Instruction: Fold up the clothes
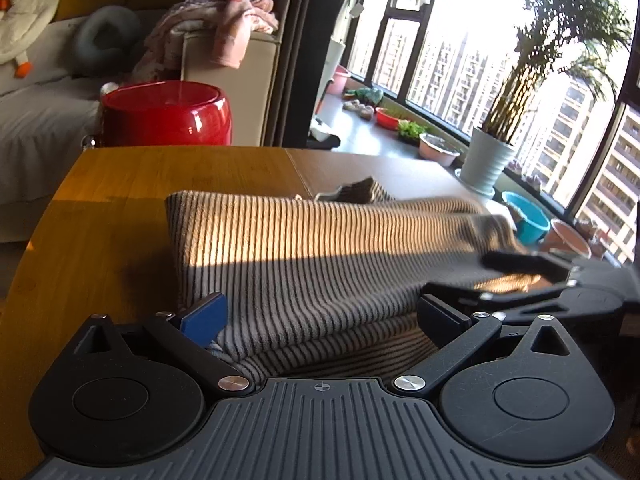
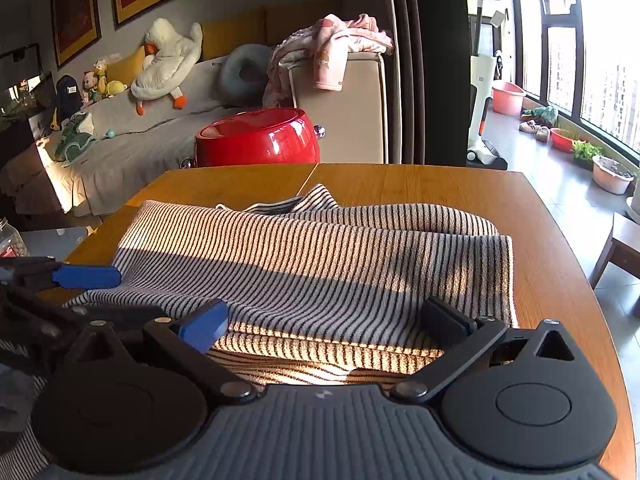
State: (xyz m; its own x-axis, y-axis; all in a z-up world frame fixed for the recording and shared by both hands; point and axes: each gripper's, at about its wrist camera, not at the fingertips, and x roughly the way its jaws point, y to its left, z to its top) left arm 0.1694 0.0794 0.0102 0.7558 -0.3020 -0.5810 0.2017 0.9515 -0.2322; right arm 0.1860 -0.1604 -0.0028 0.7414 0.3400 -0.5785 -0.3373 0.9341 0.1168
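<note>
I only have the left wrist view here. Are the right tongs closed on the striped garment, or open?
Observer: Open. The right tongs straddle the near folded edge of the striped garment, fingers wide apart.
Operator: Does its right side hang off the table?
Observer: No, that edge lies on the table, with bare wood beyond it.
Operator: Anything left of the table?
Observer: A clear jar with pale round contents, beyond that side.

A wooden table [image 2: 420, 184] with a seam across its top carries a folded striped garment [image 2: 320, 248], lying just near of that seam.
</note>
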